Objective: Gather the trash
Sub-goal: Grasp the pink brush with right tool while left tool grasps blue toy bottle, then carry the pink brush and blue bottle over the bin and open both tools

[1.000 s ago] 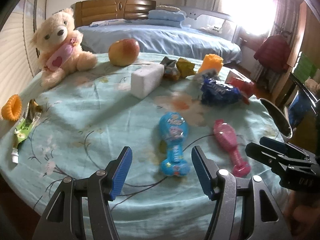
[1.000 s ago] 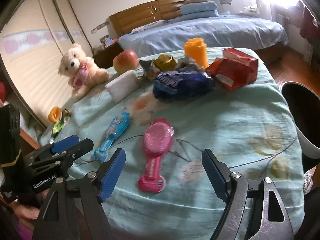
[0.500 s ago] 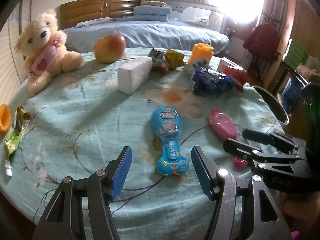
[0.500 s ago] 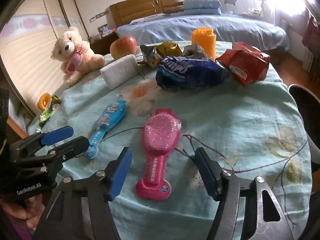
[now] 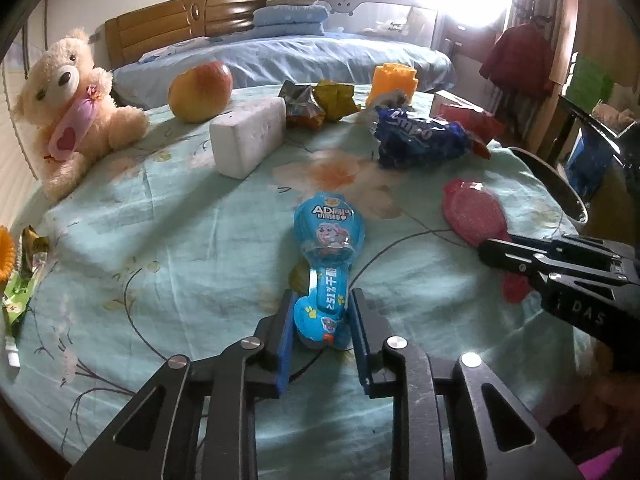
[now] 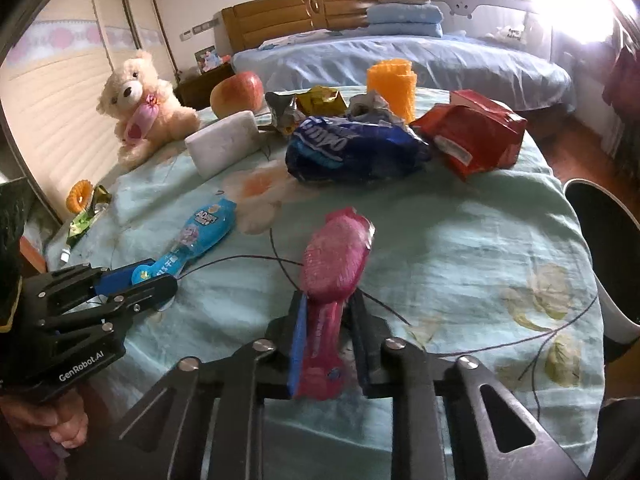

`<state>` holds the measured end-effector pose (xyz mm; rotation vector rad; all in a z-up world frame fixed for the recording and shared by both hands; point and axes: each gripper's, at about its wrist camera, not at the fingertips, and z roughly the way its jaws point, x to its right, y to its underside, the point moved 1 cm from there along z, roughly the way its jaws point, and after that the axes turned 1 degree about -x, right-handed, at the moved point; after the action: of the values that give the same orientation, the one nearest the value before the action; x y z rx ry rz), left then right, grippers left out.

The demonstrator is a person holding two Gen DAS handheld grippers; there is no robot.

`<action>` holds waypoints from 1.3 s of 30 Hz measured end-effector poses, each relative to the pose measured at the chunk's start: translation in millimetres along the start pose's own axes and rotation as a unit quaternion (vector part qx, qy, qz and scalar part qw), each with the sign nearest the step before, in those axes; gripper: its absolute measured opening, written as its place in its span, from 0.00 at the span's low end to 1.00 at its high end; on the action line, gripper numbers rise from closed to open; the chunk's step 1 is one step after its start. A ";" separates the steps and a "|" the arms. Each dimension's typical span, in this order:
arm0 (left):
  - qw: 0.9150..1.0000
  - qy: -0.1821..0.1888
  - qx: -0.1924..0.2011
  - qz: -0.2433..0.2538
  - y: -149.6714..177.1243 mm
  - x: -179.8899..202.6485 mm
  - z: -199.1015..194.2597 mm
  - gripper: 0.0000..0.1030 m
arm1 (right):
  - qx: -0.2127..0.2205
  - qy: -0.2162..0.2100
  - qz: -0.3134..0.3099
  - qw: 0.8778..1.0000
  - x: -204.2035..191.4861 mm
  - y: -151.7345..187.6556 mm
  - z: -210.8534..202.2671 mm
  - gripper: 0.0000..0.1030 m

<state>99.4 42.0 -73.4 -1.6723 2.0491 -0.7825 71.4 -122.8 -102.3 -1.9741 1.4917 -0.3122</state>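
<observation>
A blue bone-shaped snack packet [image 5: 326,256] lies on the teal tablecloth. My left gripper [image 5: 322,326] is shut on its narrow near end. A pink bone-shaped packet [image 6: 334,264] lies to its right. My right gripper [image 6: 328,340] is shut on that packet's handle end. The pink packet [image 5: 474,214] and the right gripper also show in the left wrist view, and the blue packet [image 6: 200,236] and the left gripper [image 6: 140,280] in the right wrist view. A blue crumpled bag [image 6: 352,150], a red bag [image 6: 476,136] and small wrappers [image 5: 320,102] lie farther back.
A bin [image 6: 608,256] stands at the table's right edge. A teddy bear [image 5: 72,108], an apple [image 5: 200,92], a white block [image 5: 248,138] and an orange cup [image 6: 392,82] sit at the back. A green wrapper [image 5: 20,280] lies at the left edge. A bed stands behind.
Both grippers moved forward and down and closed: the left on the blue packet's end, the right on the pink packet's handle. Both were open and short of the packets before.
</observation>
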 end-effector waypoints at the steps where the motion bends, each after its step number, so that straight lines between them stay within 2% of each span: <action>1: 1.000 0.002 0.002 0.001 0.3 1.2 -1.5 0.22 | 0.001 -0.004 0.002 1.000 1.0 0.3 -1.4 0.14; 3: 1.000 0.005 0.007 0.003 0.1 3.9 -3.5 0.21 | 0.001 -0.009 0.005 1.000 2.3 0.4 -4.0 0.03; 6: 1.000 0.010 0.014 0.004 -0.5 8.4 -7.5 0.21 | 0.006 -0.013 0.008 1.000 4.7 -0.3 -9.1 0.03; 7: 1.000 0.012 0.016 0.004 -0.8 9.0 -9.0 0.02 | 0.008 -0.013 0.008 1.000 5.4 -0.7 -11.0 0.03; 17: 0.999 0.027 0.028 -0.004 -8.0 18.6 -15.4 0.00 | 0.032 -0.008 0.033 0.999 28.6 -5.2 -32.0 0.03; 23: 0.999 0.044 0.020 0.004 -9.6 24.5 -12.7 0.02 | 0.038 -0.009 0.043 0.998 36.9 -4.5 -36.8 0.03; 31: 1.000 0.028 -0.009 -0.006 -7.5 25.1 9.4 0.04 | 0.039 -0.010 0.054 0.998 45.8 -3.5 -38.2 0.03; 39: 0.999 0.034 0.004 0.000 -12.2 37.3 7.8 0.02 | 0.041 -0.007 0.066 0.997 59.1 -2.0 -41.5 0.03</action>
<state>105.2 2.6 -69.7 -1.6616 2.0889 -0.8589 70.1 -191.5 -80.0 -1.8003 1.5668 -0.2975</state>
